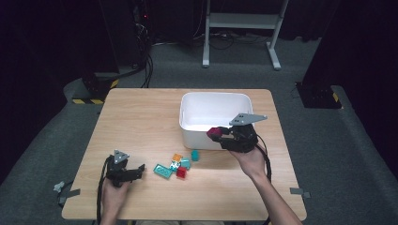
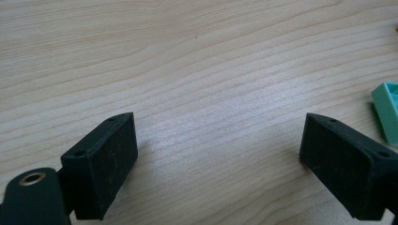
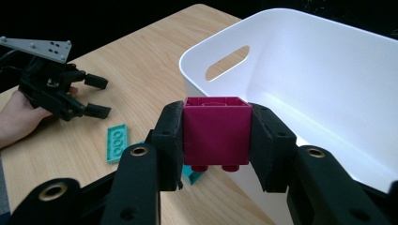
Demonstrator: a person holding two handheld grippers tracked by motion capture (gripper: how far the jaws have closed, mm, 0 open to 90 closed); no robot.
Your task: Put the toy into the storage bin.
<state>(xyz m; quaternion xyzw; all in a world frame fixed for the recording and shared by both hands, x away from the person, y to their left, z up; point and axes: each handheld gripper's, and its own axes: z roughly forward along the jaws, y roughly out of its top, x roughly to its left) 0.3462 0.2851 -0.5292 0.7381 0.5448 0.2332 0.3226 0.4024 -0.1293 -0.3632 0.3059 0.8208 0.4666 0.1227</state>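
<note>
My right gripper [image 3: 216, 140] is shut on a magenta brick [image 3: 216, 133], held in the air beside the near wall of the white bin [image 3: 300, 84]. From above, that brick [image 1: 215, 132] hangs at the front rim of the bin [image 1: 187, 101], with the right gripper [image 1: 219, 135] just behind it. My left gripper [image 1: 140, 169] rests low over the table at the front left, jaws wide apart with bare wood between them. Its open fingers [image 2: 101, 164] frame the tabletop, and the edge of a teal brick [image 2: 387, 110] shows at the right.
A small cluster of loose bricks lies on the wooden table [image 1: 141, 117] in front of the bin: a flat teal plate [image 1: 162, 170], a red brick [image 1: 181, 173], an orange one [image 1: 177, 157] and teal ones [image 1: 195, 155]. The left gripper [image 3: 91, 96] shows beyond the teal plate [image 3: 116, 142].
</note>
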